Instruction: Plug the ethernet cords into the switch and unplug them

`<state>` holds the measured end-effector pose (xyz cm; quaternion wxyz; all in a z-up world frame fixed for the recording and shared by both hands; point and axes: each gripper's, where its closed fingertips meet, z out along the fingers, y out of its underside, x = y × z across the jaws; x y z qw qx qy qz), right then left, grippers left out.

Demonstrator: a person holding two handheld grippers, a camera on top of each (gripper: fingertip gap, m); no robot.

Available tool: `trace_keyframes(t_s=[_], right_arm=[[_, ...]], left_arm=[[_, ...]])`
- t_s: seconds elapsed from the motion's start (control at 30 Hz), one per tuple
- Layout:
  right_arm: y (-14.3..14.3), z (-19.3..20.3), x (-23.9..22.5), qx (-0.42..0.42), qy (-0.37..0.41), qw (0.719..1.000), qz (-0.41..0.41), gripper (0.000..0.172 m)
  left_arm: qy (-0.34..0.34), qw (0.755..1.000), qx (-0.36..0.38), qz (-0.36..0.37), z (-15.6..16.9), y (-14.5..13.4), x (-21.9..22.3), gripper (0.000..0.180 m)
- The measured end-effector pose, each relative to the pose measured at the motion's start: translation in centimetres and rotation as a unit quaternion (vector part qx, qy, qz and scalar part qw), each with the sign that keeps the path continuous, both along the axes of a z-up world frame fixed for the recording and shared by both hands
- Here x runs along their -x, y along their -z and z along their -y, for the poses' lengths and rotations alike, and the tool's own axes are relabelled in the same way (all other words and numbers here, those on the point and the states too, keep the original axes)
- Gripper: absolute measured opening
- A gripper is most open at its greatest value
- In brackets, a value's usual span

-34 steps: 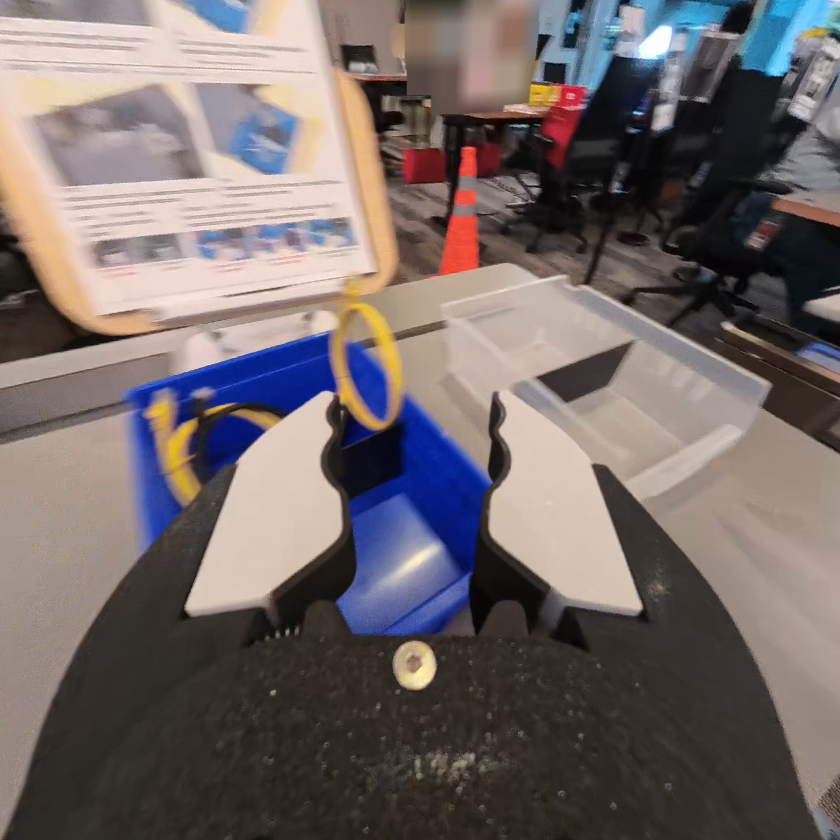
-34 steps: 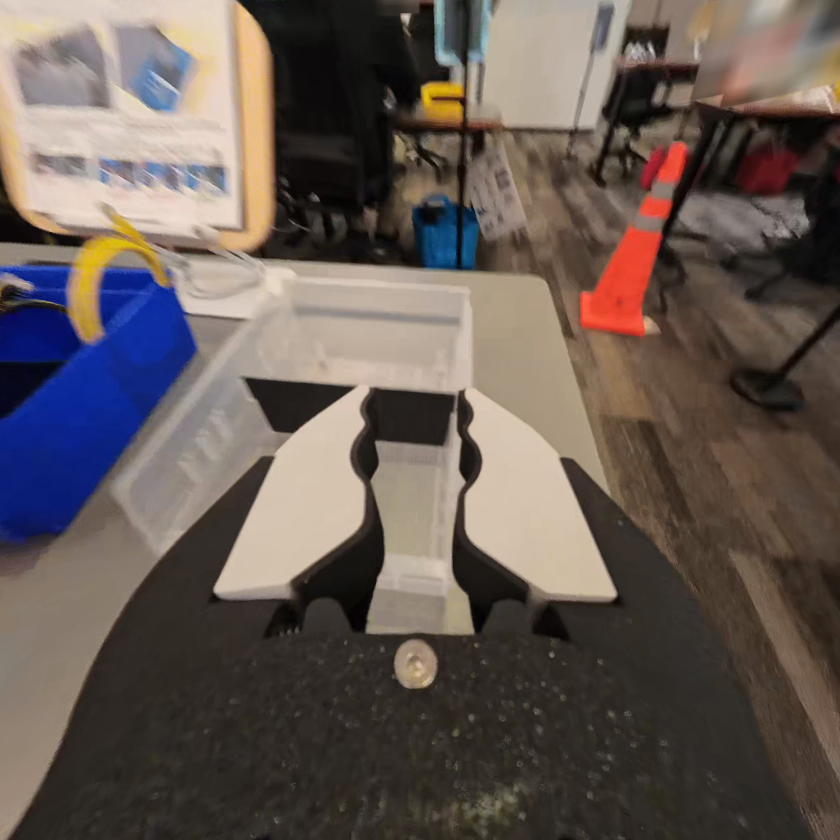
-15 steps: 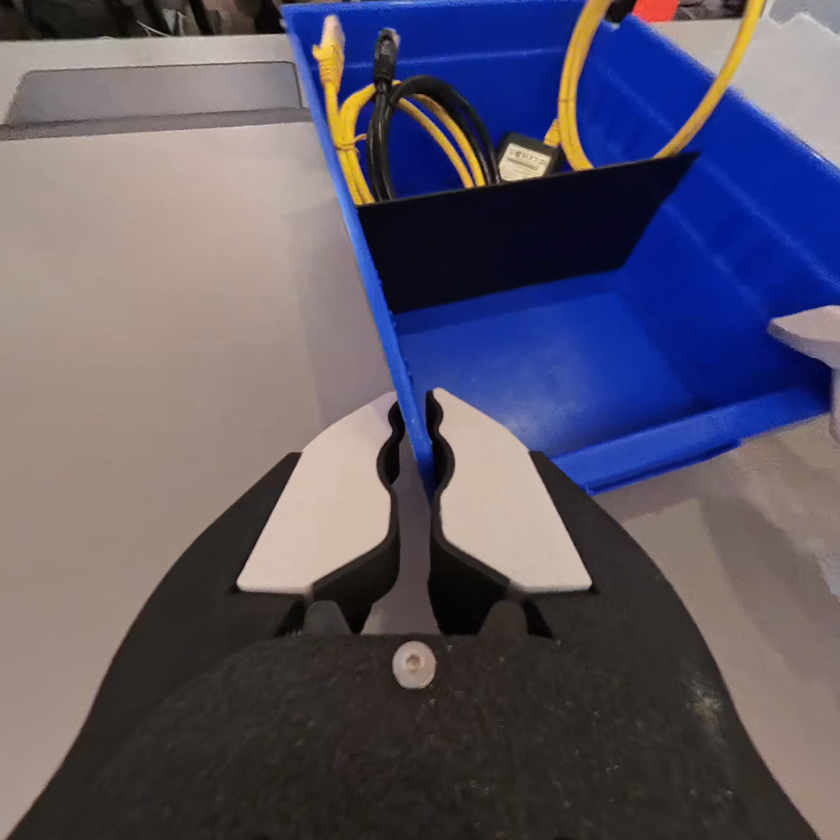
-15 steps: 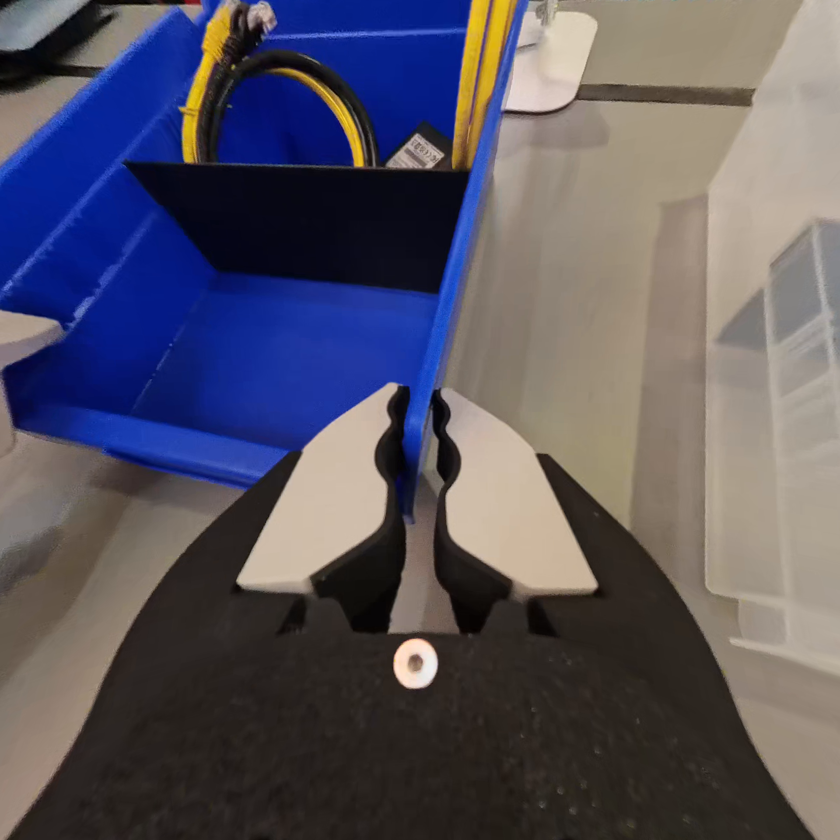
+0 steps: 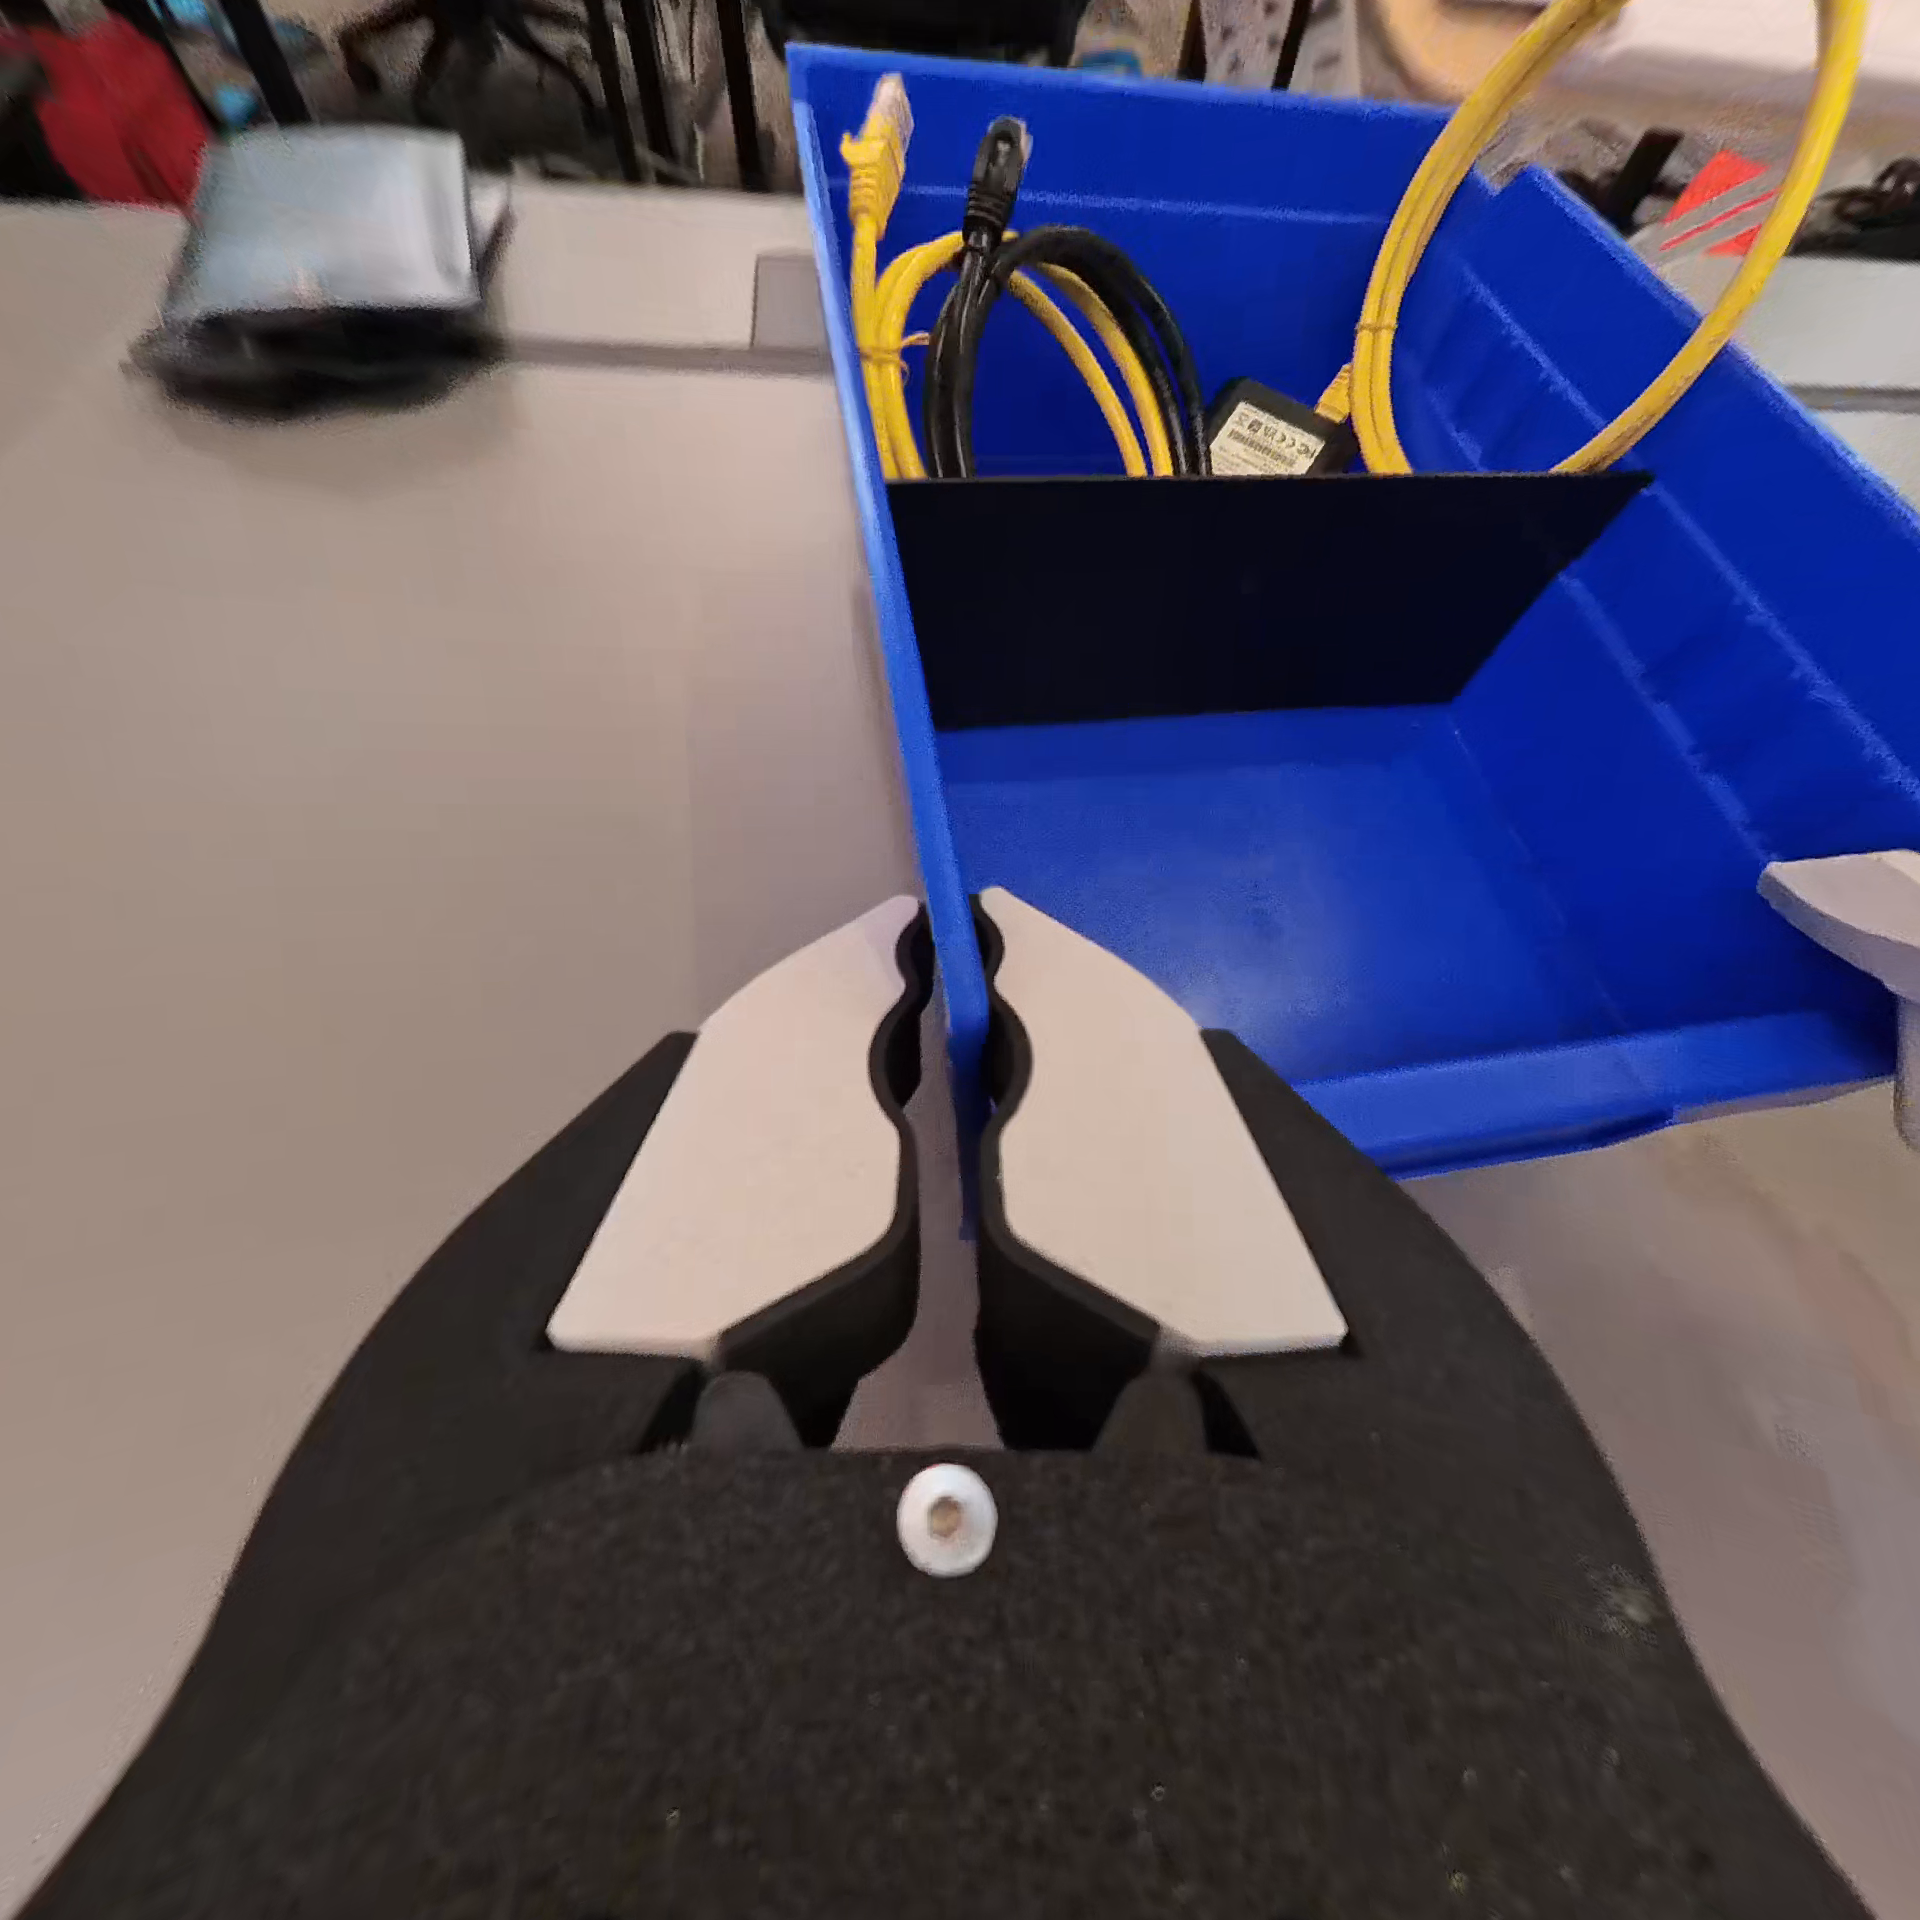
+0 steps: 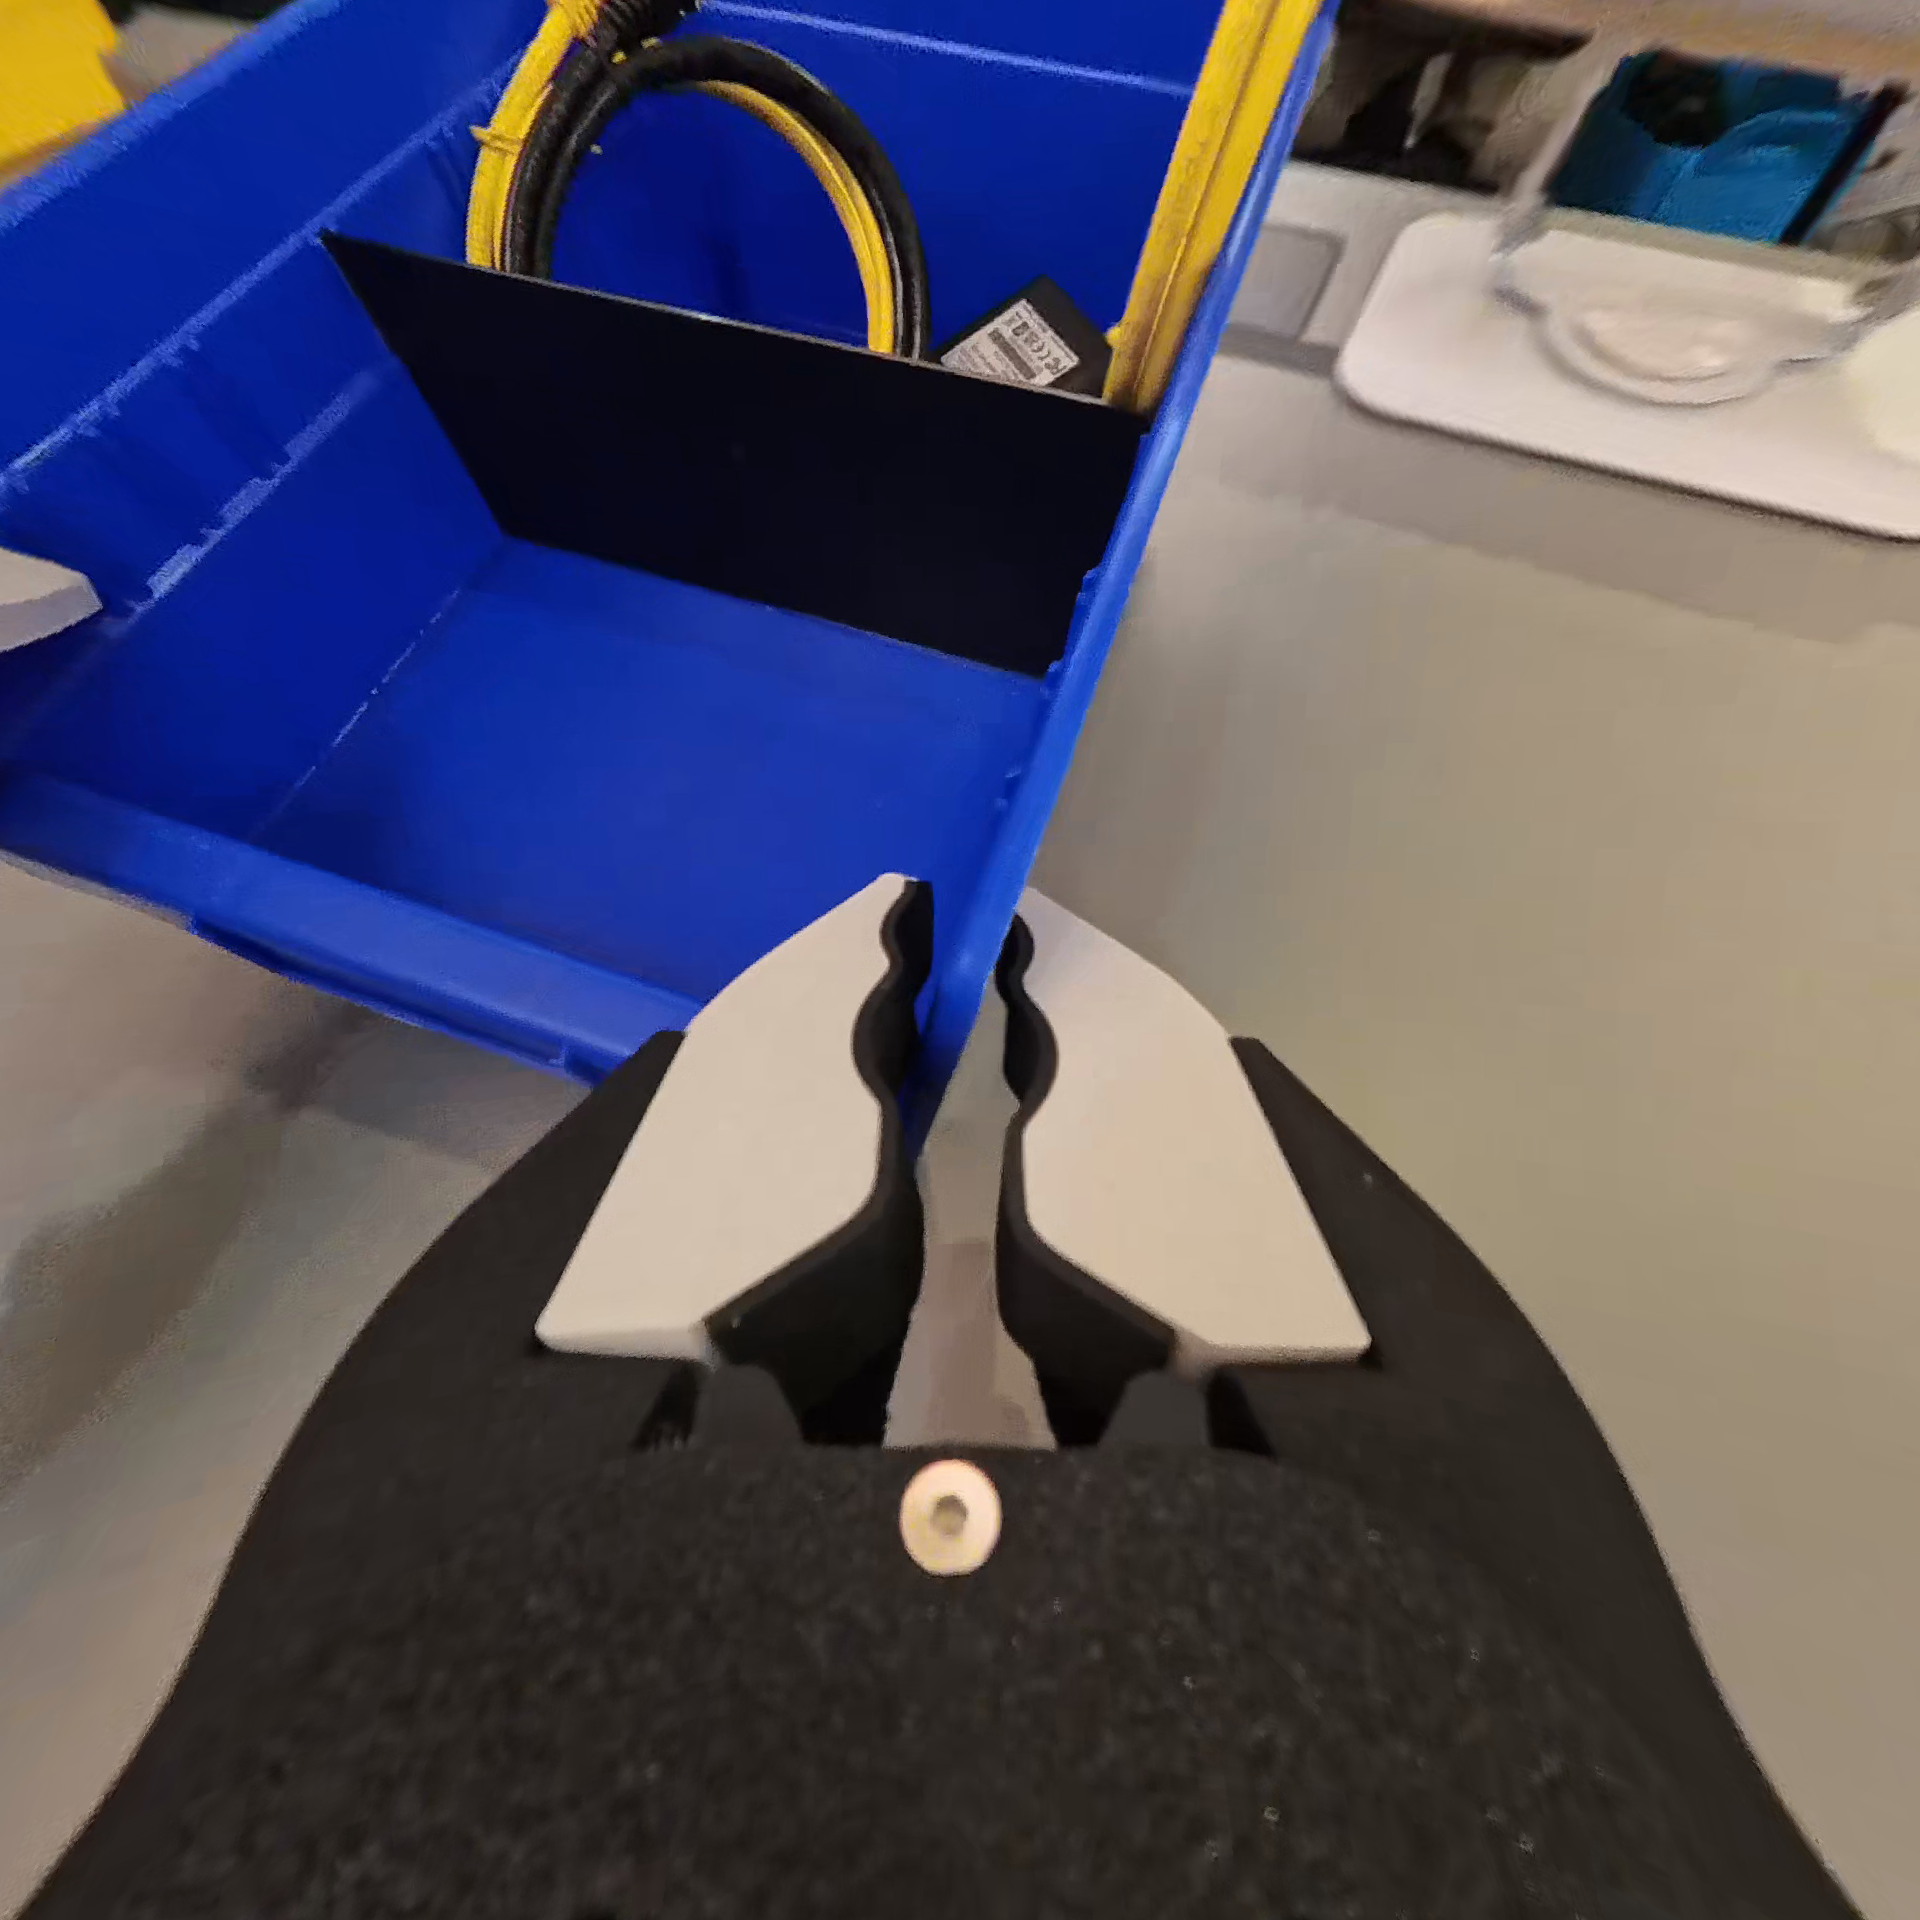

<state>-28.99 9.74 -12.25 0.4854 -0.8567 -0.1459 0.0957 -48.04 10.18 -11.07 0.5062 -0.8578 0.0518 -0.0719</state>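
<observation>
Presently catalogued: one blue plastic bin (image 5: 1662, 727) on a grey table (image 5: 416, 727), split by a black divider (image 5: 1195, 592). The left gripper (image 5: 954, 925), lower centre of its view, had its fingers narrowed onto the bin's left side wall, pads pressed to both faces. The right gripper (image 6: 961, 914), lower centre of its view, was likewise clamped on the bin's right side wall. The rear compartment, upper centre of the left view, held coiled yellow ethernet cords (image 5: 894, 312), a black cord (image 5: 1039, 270) and a black adapter block (image 5: 1262, 436); a yellow loop (image 5: 1766, 239) rose above the rim at upper right. The near compartment showed bare blue floor. A blurred dark flat object (image 5: 322, 260) lay upper left. A white tray (image 6: 1621, 416) with a clear vessel (image 6: 1662, 343) sat upper right of the right view. The switch could not be identified.
</observation>
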Motion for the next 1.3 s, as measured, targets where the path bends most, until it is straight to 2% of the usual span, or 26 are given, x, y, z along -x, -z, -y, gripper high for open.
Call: trace_keyframes(t_s=[0.07,0.2,0.27,0.33,0.47,0.57,0.67,0.73,0.83,0.87,0.93,0.97,1.03,1.17,1.23,1.3], right_arm=[[1.5,0.1,1.9,0.029,-0.004,1.000,0.012,0.013],[1.9,0.1,3.2,0.019,-0.019,1.000,0.007,0.018],[1.6,0.7,3.5,0.034,-0.062,0.997,-0.021,0.022],[0.1,1.8,3.1,0.027,-0.116,0.991,-0.057,0.019],[-4.8,4.9,-1.2,-0.034,-0.201,0.974,-0.099,0.030],[-8.4,6.1,-8.6,-0.106,-0.195,0.971,-0.086,0.034],[-10.5,6.8,-17.9,-0.178,-0.144,0.973,-0.038,0.037],[-10.7,7.3,-24.8,-0.200,-0.084,0.976,-0.002,0.039],[-8.8,8.6,-35.3,-0.209,0.036,0.977,0.033,0.040],[-7.4,9.3,-38.3,-0.198,0.076,0.977,0.027,0.044],[-4.6,10.6,-42.2,-0.182,0.117,0.976,-0.004,0.048],[-3.9,10.5,-43.4,-0.171,0.130,0.976,-0.028,0.048],[-2.9,9.9,-45.1,-0.140,0.153,0.976,-0.067,0.057],[-2.1,9.0,-45.9,-0.131,0.164,0.973,-0.097,0.054],[-2.3,9.0,-45.8,-0.139,0.162,0.972,-0.095,0.052],[-2.2,9.1,-45.3,-0.138,0.152,0.974,-0.094,0.051]], left_arm=[[0.002,0.999,0.030,0.017,-0.4,2.2,1.8,0.005],[0.014,0.998,0.015,0.065,-1.1,2.1,2.3,0.009],[0.023,0.996,-0.002,0.084,-0.8,1.2,2.1,0.023],[0.009,0.995,-0.039,0.096,-0.2,-1.1,3.0,0.032],[-0.027,0.973,-0.205,0.101,3.0,-10.3,6.3,0.034],[-0.014,0.958,-0.273,0.080,6.0,-15.1,6.1,0.040],[0.012,0.958,-0.279,0.064,7.4,-16.3,3.7,0.050],[0.039,0.964,-0.255,0.068,7.8,-15.2,1.0,0.051],[0.092,0.972,-0.189,0.105,8.8,-10.3,-4.4,0.058],[0.090,0.974,-0.176,0.107,9.3,-8.2,-5.5,0.056],[0.071,0.975,-0.194,0.078,10.4,-5.2,-6.3,0.038],[0.076,0.975,-0.195,0.070,10.5,-5.0,-6.9,0.038],[0.113,0.974,-0.183,0.066,10.5,-5.5,-8.5,0.050],[0.131,0.977,-0.166,0.008,9.9,-3.7,-9.1,0.049],[0.120,0.980,-0.159,-0.027,9.4,-2.8,-8.4,0.045],[0.119,0.981,-0.151,-0.024,9.2,-2.4,-8.1,0.043]])
